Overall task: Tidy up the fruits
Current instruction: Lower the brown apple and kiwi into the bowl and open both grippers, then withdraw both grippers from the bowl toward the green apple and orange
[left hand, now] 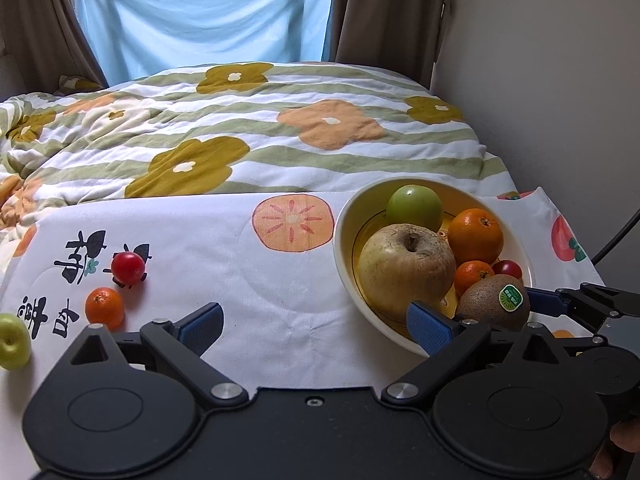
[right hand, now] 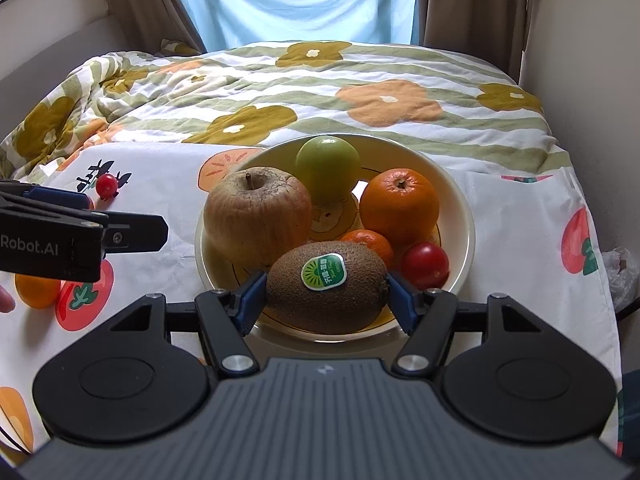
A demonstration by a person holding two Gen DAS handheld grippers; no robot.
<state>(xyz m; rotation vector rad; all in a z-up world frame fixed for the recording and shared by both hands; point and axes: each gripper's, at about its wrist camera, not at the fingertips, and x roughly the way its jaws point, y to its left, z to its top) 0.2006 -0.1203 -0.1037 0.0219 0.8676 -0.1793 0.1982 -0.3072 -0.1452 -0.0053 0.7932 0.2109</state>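
Note:
A cream bowl (right hand: 460, 200) on the fruit-print cloth holds a big yellowish apple (right hand: 256, 216), a green fruit (right hand: 328, 164), an orange (right hand: 398, 204), a small mandarin (right hand: 368, 242) and a cherry tomato (right hand: 426, 264). At the bowl's near side lies a brown kiwi (right hand: 326, 288) with a green sticker, and my right gripper (right hand: 326, 300) is shut on it, one blue pad at each end. My left gripper (left hand: 312, 316) stands wide open over the cloth, nothing between its fingers, its right finger by the bowl's (left hand: 344, 248) near rim. Left of it lie a cherry tomato (left hand: 128, 267), a mandarin (left hand: 104, 307) and a green fruit (left hand: 14, 340).
Beyond the cloth lies a bed with a flowered quilt (left hand: 240, 128), with curtains and a blue sheet at the window behind. A wall runs close along the right. A black cable (left hand: 616, 236) and a plastic bag (right hand: 620, 276) sit at the cloth's right edge.

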